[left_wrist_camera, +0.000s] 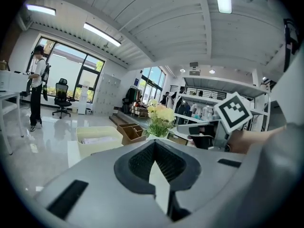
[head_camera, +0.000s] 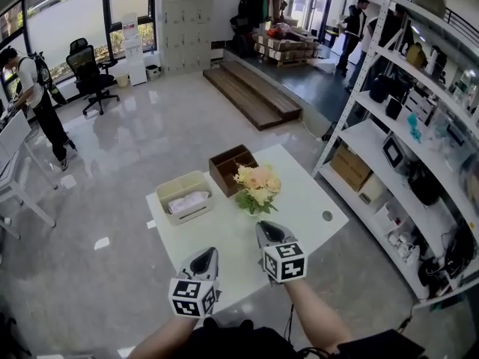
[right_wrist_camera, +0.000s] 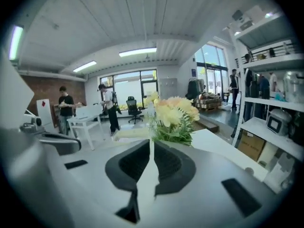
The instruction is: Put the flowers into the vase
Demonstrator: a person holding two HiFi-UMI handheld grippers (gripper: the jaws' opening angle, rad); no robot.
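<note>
Flowers (head_camera: 257,188) on table (head_camera: 310,204), just ahead of right gripper (head_camera: 265,227), untouched.

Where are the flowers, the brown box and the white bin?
flowers (head_camera: 258,179), head view, on the yellow blooms.
brown box (head_camera: 218,179), head view, on its left wall.
white bin (head_camera: 193,217), head view, on its front wall.

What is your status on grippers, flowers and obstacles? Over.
Left gripper shut, empty. Right gripper shut, empty, short of the flowers. Flowers upright on the table. Box behind, bin left; path clear.
</note>
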